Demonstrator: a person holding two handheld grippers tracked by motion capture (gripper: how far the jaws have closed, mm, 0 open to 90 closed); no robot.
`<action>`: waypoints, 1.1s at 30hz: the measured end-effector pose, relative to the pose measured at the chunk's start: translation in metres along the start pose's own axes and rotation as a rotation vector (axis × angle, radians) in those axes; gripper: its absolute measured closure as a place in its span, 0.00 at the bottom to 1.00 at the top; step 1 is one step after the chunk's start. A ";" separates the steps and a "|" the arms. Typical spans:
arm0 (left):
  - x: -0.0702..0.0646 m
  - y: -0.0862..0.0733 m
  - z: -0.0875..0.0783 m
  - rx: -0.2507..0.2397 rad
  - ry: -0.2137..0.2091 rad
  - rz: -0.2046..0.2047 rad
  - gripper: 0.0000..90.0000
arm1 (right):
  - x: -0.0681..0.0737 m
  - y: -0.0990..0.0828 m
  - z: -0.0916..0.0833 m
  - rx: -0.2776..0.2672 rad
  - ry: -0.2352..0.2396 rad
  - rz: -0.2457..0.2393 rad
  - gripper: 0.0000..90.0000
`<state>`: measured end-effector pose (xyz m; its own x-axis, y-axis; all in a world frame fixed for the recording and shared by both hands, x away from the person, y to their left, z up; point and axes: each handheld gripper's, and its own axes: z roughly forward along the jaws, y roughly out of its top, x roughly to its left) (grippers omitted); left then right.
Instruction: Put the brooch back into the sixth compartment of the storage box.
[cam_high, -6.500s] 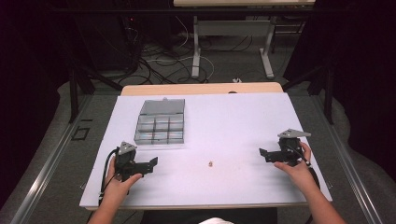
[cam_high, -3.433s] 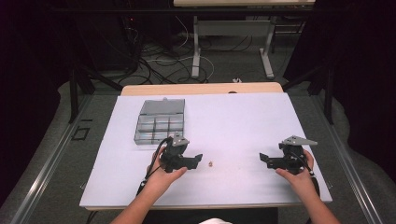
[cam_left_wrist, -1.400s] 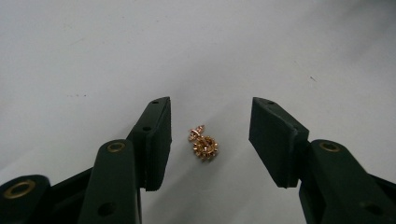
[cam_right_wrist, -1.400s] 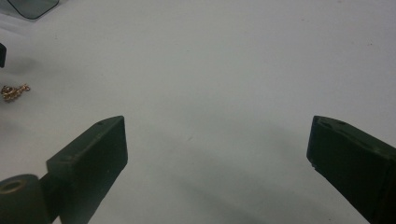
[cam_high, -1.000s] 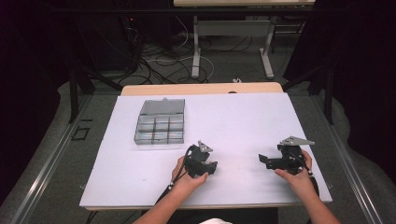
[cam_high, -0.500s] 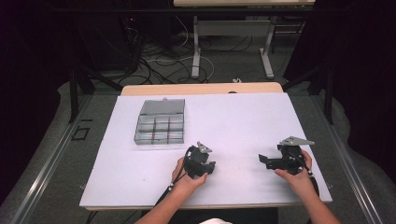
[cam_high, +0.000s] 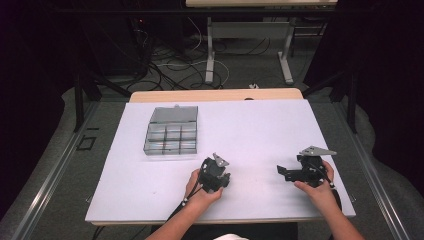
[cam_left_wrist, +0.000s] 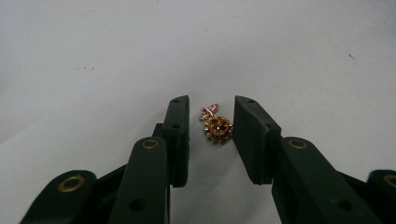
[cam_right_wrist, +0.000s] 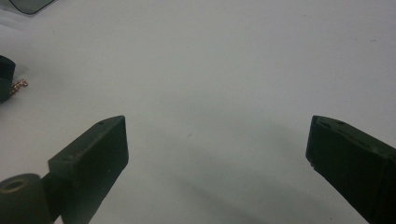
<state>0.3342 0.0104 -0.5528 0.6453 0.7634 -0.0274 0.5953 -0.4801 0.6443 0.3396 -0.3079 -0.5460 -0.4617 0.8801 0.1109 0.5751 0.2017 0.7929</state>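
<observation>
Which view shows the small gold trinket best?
The left gripper view: the trinket lies on the table between the left gripper's open jaws, close and sharp. The right gripper view catches a gold speck of it at its left edge. In the high view, the left gripper covers that spot.

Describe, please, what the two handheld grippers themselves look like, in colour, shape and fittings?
Both are black. The left gripper has two flat-faced jaws on pivoting links with brass-coloured rivets. The right gripper has matching blocky jaws. From above, each carries a grey three-cornered plate, and a black cable trails from the left.
</observation>
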 end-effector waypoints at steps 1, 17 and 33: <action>0.000 0.000 0.000 0.001 0.000 0.001 0.77 | 0.000 0.000 0.000 0.000 0.000 0.000 0.06; 0.000 0.000 0.000 0.001 -0.006 0.002 0.86 | 0.001 0.000 0.000 0.002 0.005 0.003 0.06; 0.002 0.001 -0.001 -0.008 -0.024 -0.010 0.88 | 0.000 0.000 0.001 -0.002 0.003 0.003 0.06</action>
<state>0.3358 0.0121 -0.5521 0.6505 0.7578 -0.0519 0.5983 -0.4691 0.6496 0.3400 -0.3076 -0.5466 -0.4619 0.8795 0.1144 0.5746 0.1985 0.7940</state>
